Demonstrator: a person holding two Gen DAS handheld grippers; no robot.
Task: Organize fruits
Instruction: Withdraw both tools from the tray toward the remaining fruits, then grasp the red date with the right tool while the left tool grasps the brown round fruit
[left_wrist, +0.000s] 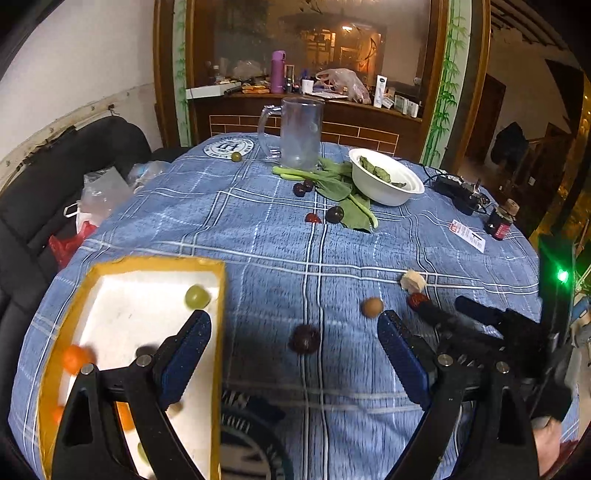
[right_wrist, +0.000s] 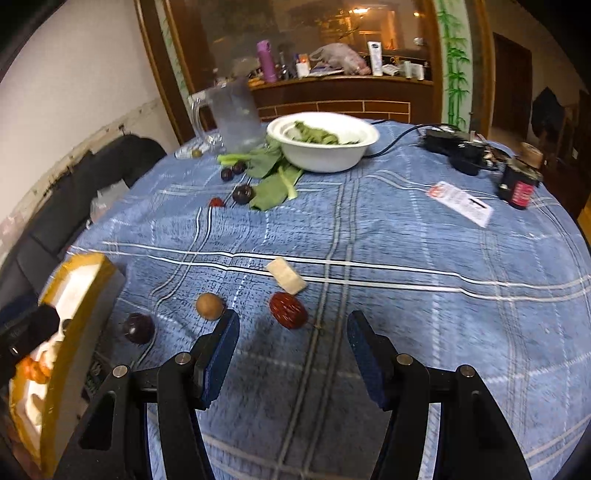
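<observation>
My left gripper (left_wrist: 293, 341) has its fingers spread wide with nothing between the pads, the dark plum (left_wrist: 305, 339) lying on the cloth right in the gap ahead of them. My right gripper (right_wrist: 291, 350) stands at a middling spread, also empty, with the red date (right_wrist: 287, 309) just beyond its fingers and the small brown fruit (right_wrist: 209, 305) off its left finger. The yellow-rimmed tray (left_wrist: 218, 306) sits at the left edge of the worktop (left_wrist: 258, 236), already holding a green grape (left_wrist: 196, 297) and some orange fruit (left_wrist: 75, 357); more plums lie far off by the white bowl (left_wrist: 388, 186) and the leafy greens (left_wrist: 343, 192). My worry is the round fruit: if a pad clips the plum off-centre it will likely roll across the soft cloth, perhaps toward the edge. The two grippers also work close together, so they could knock each other. Both point steeply down and forward over the near part of the cloth, and both views are slightly blurred.
</observation>
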